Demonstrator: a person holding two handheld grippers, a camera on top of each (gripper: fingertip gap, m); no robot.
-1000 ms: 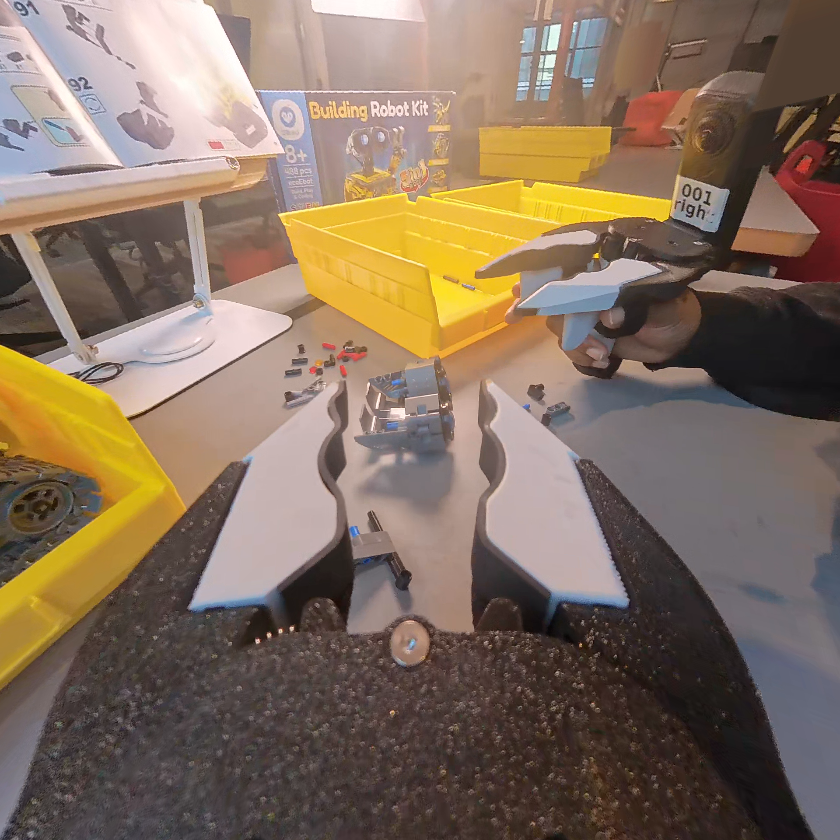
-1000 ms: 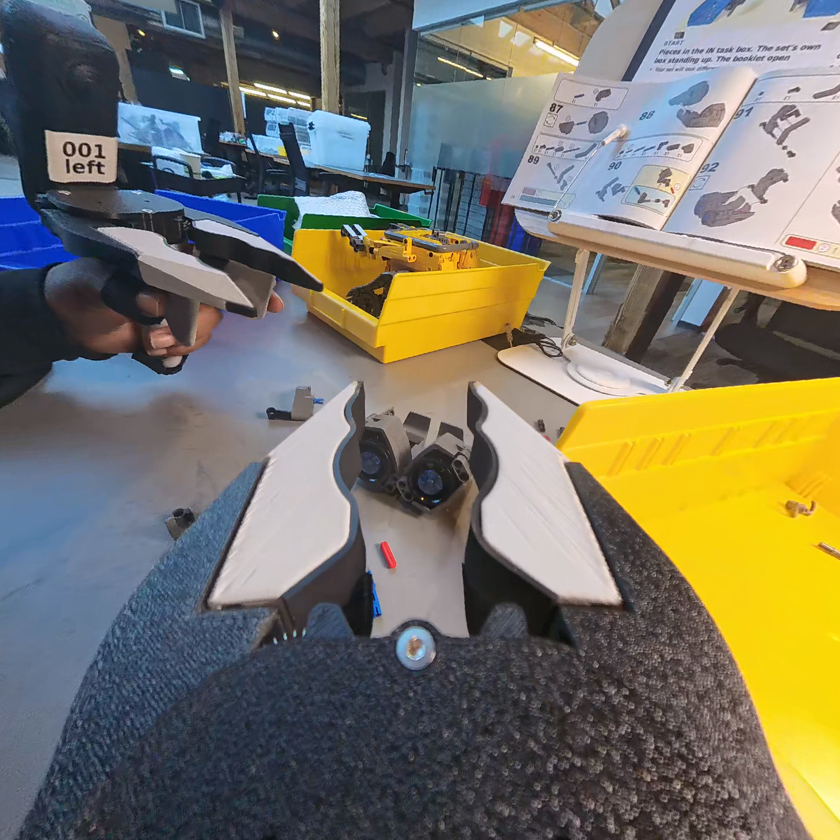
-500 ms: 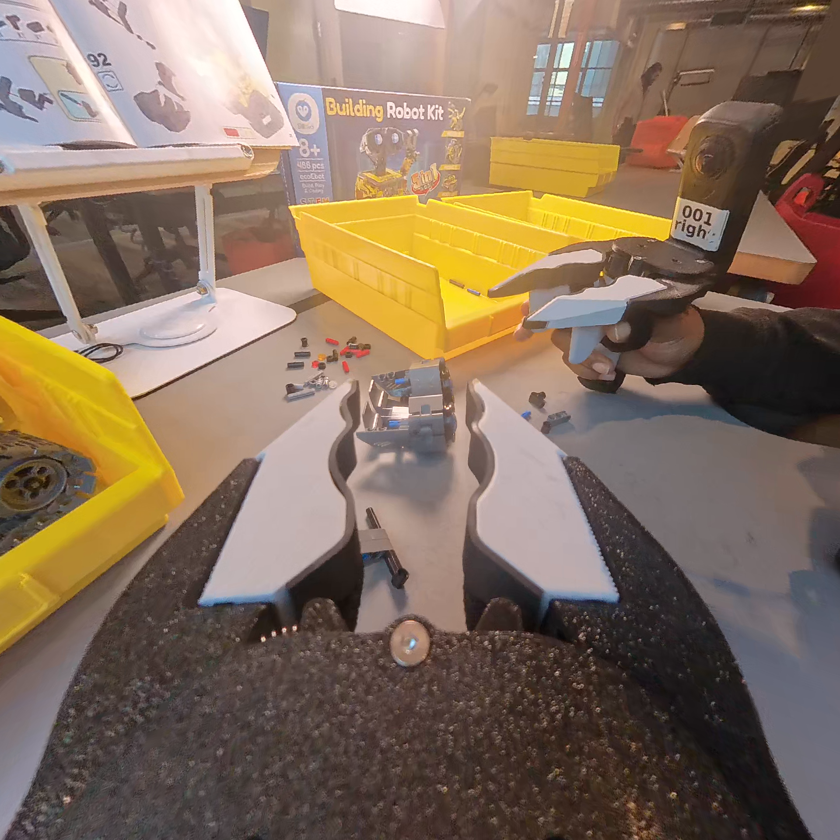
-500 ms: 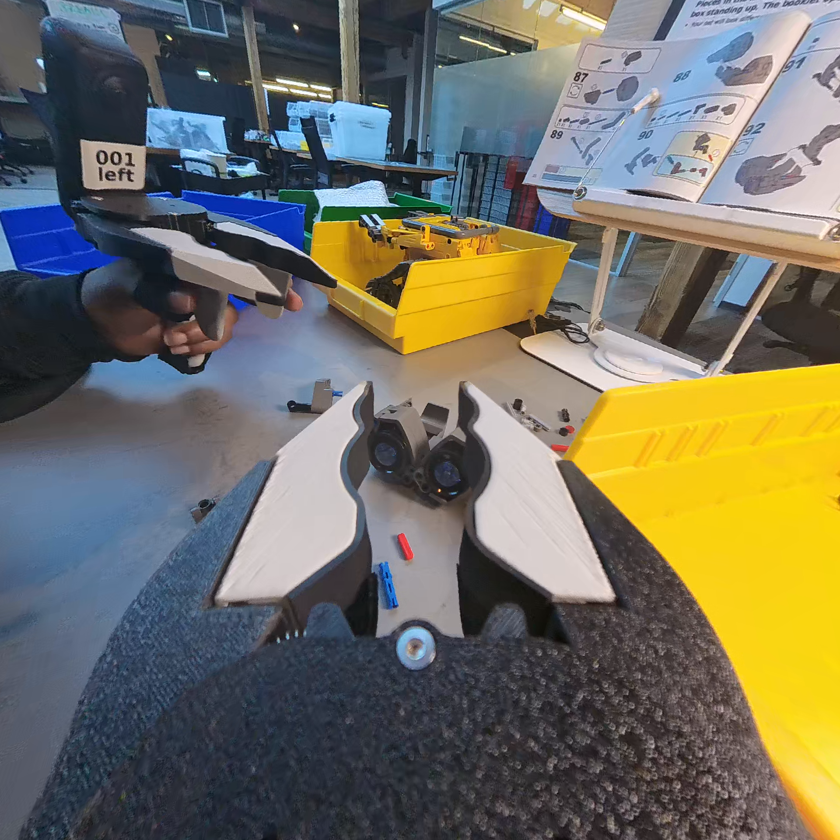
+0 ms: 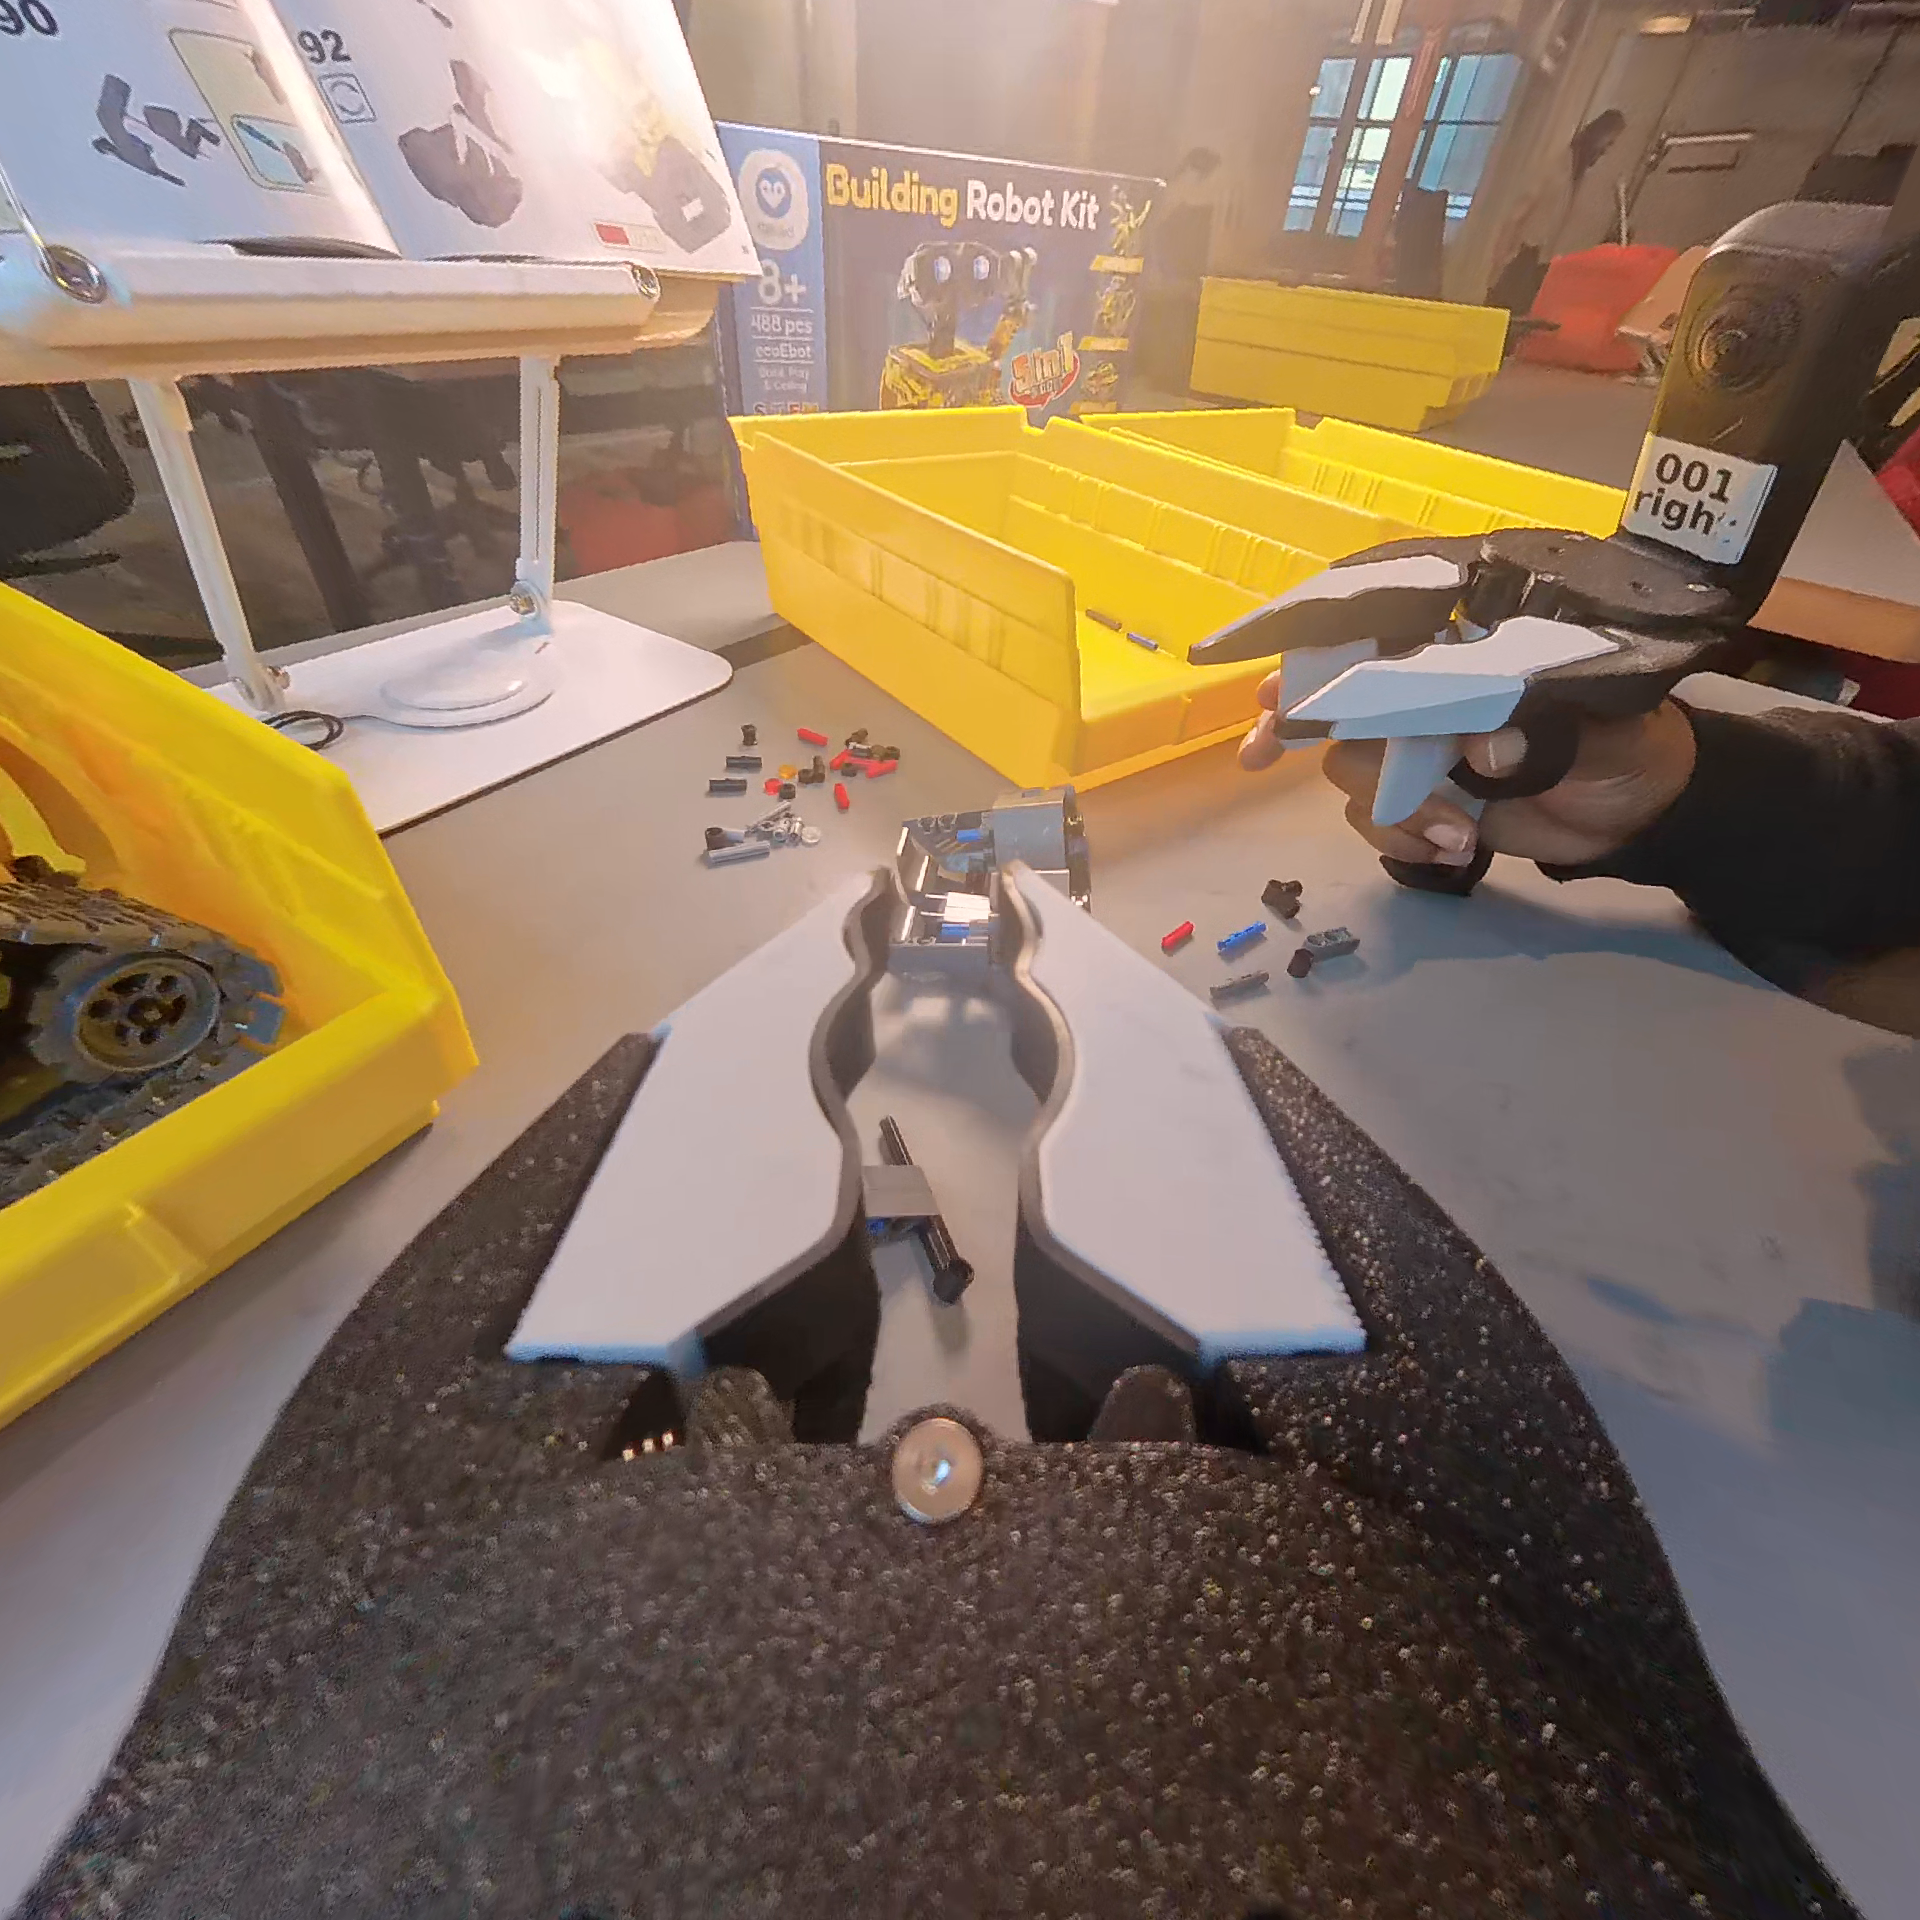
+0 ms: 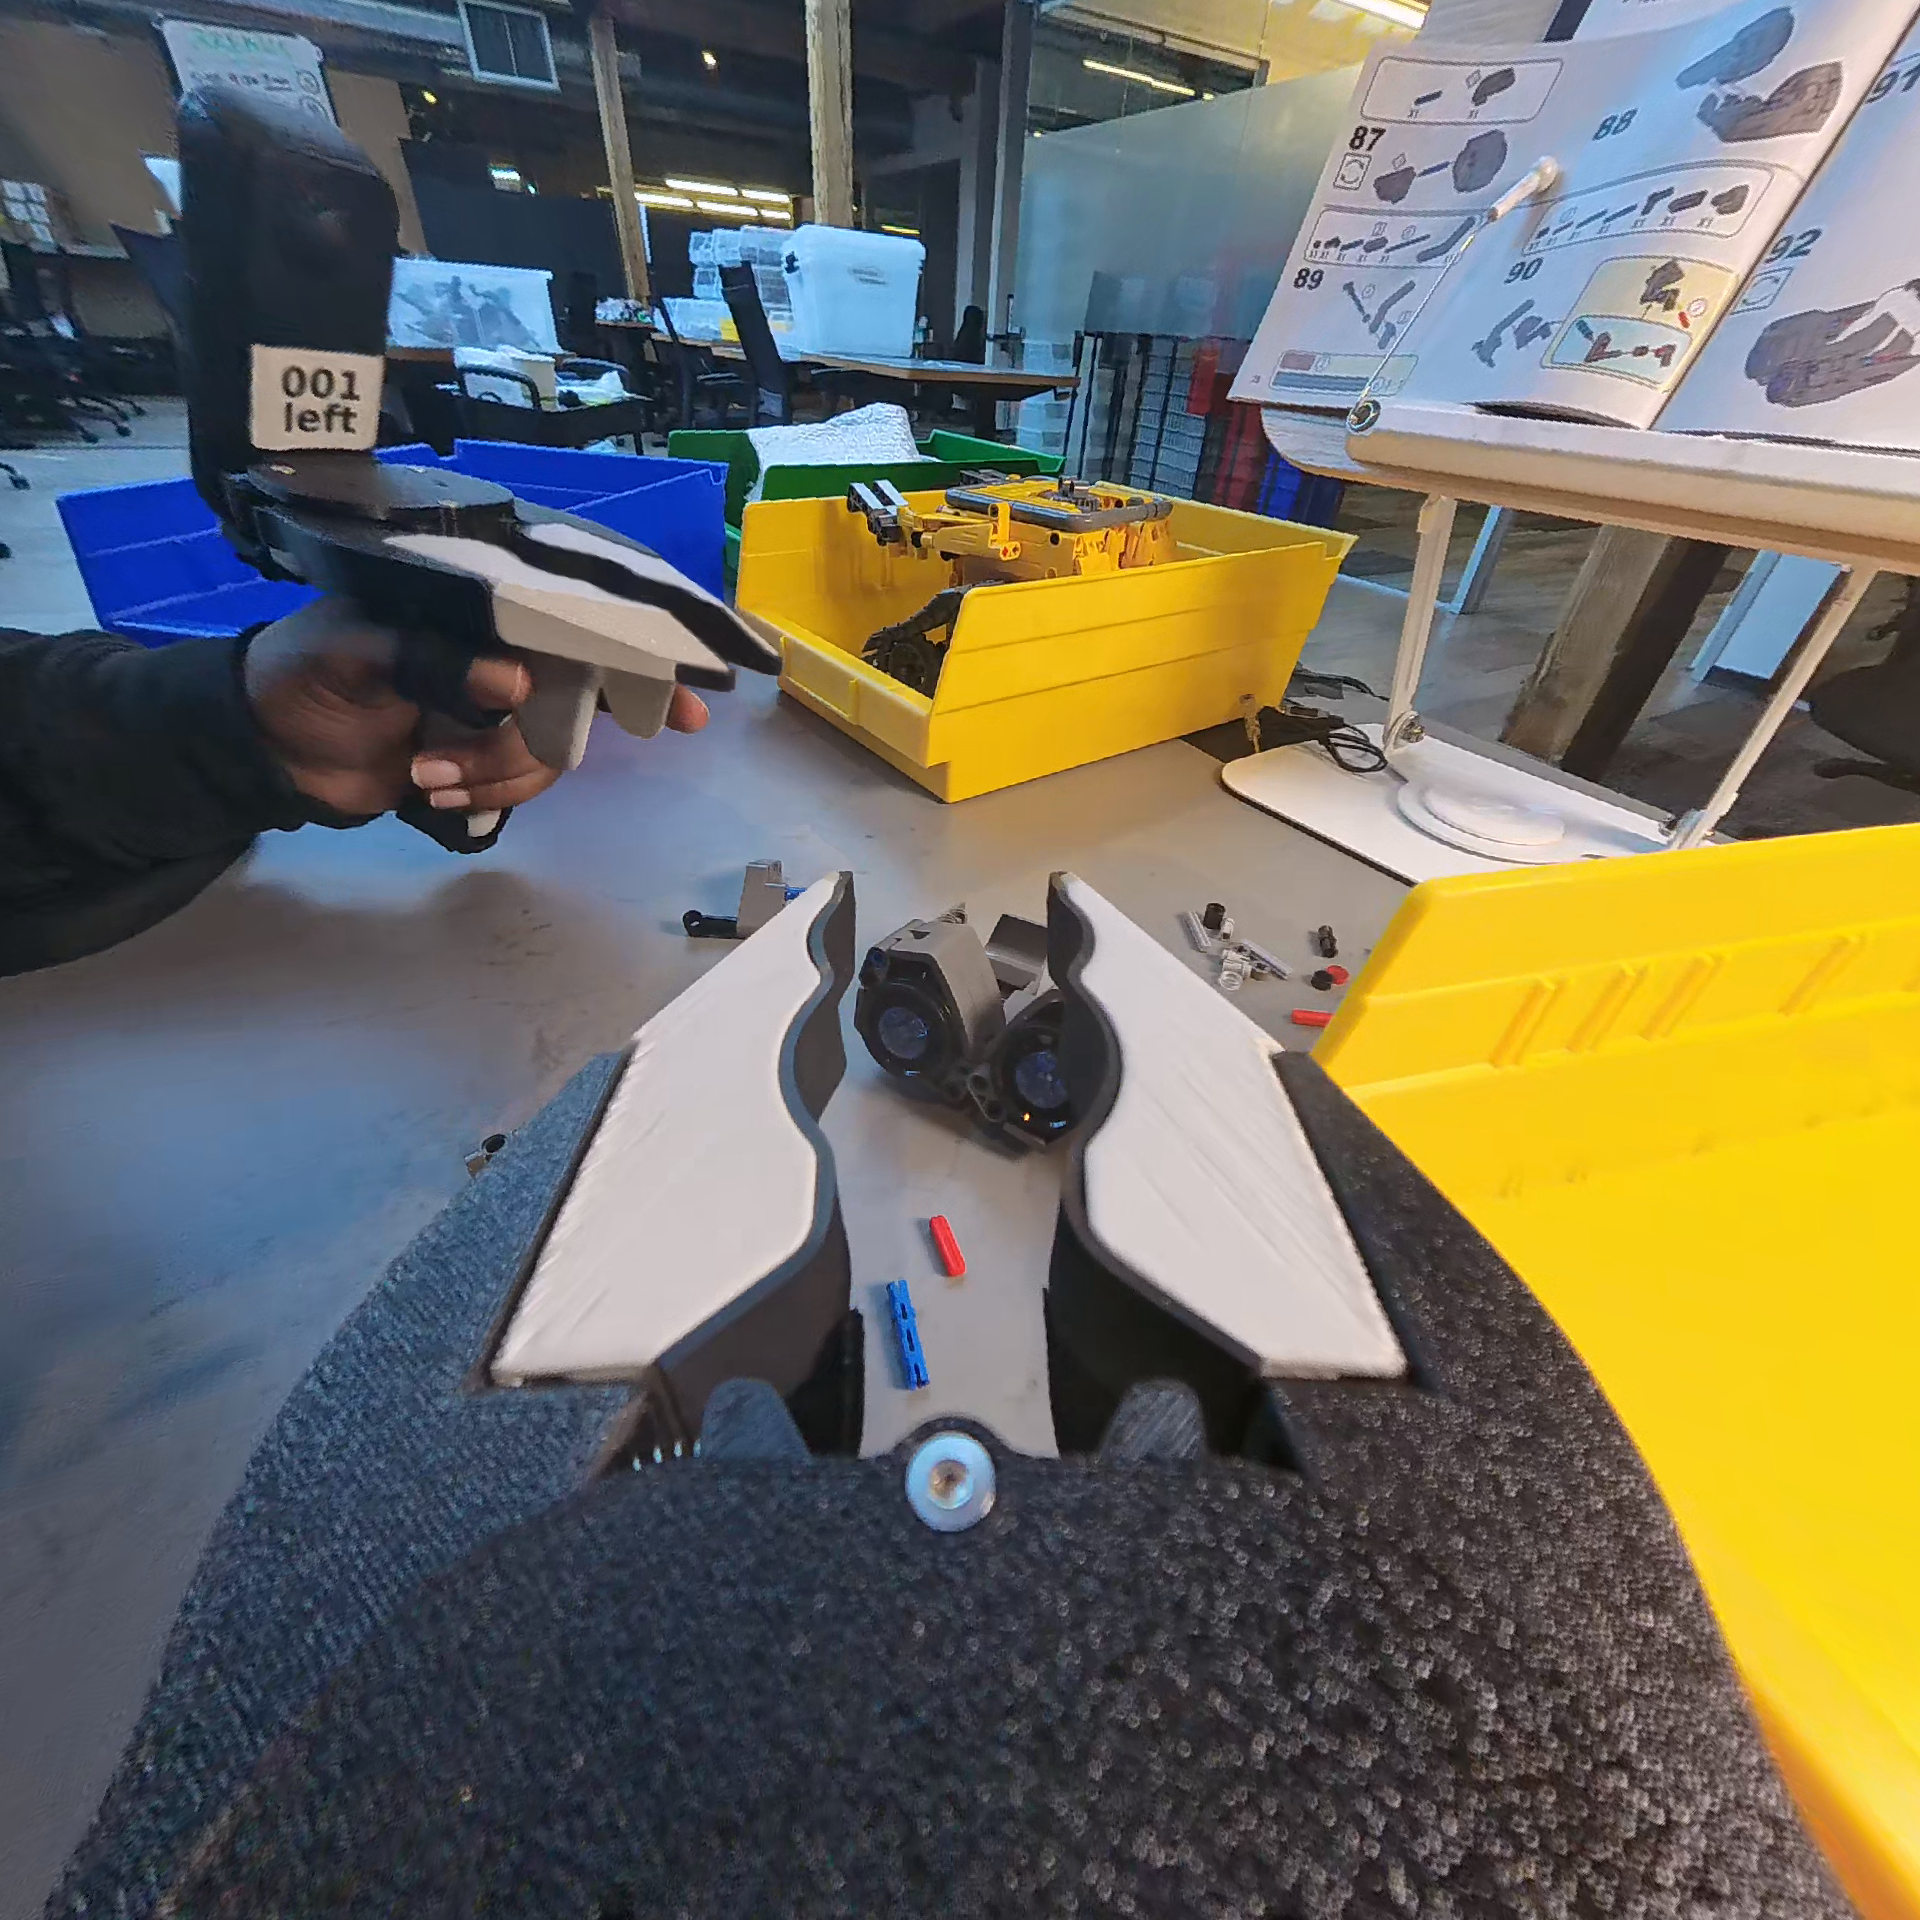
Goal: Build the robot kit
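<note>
Grey brick assembly point(image 5: 987, 883) on table point(image 5: 1455, 1195): loose pins point(image 5: 800, 790) and yellow bin point(image 5: 935, 582) crowd beyond it; bare tabletop near right of it.

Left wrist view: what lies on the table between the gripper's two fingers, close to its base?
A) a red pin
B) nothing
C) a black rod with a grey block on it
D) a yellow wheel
C: a black rod with a grey block on it lies on the table in the gap of the left gripper, back from the tips, near the finger bases.
</note>
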